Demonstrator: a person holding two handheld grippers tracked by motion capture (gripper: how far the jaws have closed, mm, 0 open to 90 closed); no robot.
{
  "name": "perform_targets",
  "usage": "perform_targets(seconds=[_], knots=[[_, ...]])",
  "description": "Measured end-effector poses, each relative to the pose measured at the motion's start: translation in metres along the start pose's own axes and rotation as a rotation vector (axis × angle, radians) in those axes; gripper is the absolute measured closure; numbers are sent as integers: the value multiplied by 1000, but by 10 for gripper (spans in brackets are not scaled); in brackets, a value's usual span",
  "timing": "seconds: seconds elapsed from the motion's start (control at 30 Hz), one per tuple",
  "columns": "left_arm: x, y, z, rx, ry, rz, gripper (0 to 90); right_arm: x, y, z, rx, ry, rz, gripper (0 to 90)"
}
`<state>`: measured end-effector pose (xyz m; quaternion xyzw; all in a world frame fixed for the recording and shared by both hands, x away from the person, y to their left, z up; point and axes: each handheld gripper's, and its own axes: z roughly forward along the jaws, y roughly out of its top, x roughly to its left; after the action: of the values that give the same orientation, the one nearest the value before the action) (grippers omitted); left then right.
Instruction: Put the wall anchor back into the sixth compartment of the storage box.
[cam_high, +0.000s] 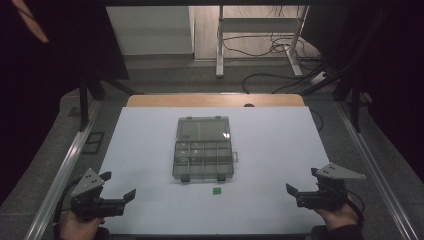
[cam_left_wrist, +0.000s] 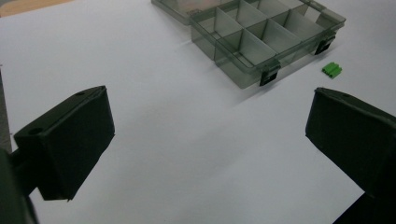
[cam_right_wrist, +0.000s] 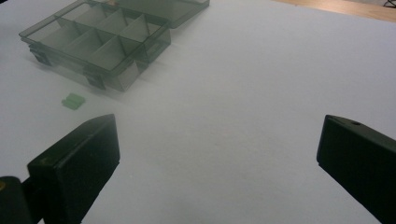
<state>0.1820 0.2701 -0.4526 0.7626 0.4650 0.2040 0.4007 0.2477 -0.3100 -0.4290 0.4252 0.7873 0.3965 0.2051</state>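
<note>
Green connector block (cam_high: 217, 190) lies loose on the white table sheet (cam_high: 280, 150), just in front of the organiser box (cam_high: 203, 160), near that box's right front latch and not touching it. Organiser box sits open at mid-sheet, lid folded flat behind it; its compartments appear empty, though the far row is too dim to confirm. Left gripper (cam_high: 121, 188) rests well to the left of the box and nearer the person, jaws spread wide with nothing between them. Right gripper (cam_high: 291, 189) rests well to the right of the box, likewise released and empty. Judgement: the work has not begun. Picking up the block and placing it in a compartment both remain, and closing the lid may follow.
</note>
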Motion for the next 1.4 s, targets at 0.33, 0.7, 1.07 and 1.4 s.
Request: perform_targets(seconds=[0.33, 0.7, 1.07, 1.4], knots=[[2, 1, 2, 6, -10, -14, 17, 2, 0, 1, 20, 5, -20, 0], [3, 2, 3, 15, -7, -30, 18, 2, 0, 2, 40, 10, -26, 0], [5, 4, 6, 36, -10, -43, 16, 5, 2, 7, 88, 5, -51, 0], [5, 6, 10, 24, -18, -34, 6, 16, 9, 18, 94, 53, -66, 0]])
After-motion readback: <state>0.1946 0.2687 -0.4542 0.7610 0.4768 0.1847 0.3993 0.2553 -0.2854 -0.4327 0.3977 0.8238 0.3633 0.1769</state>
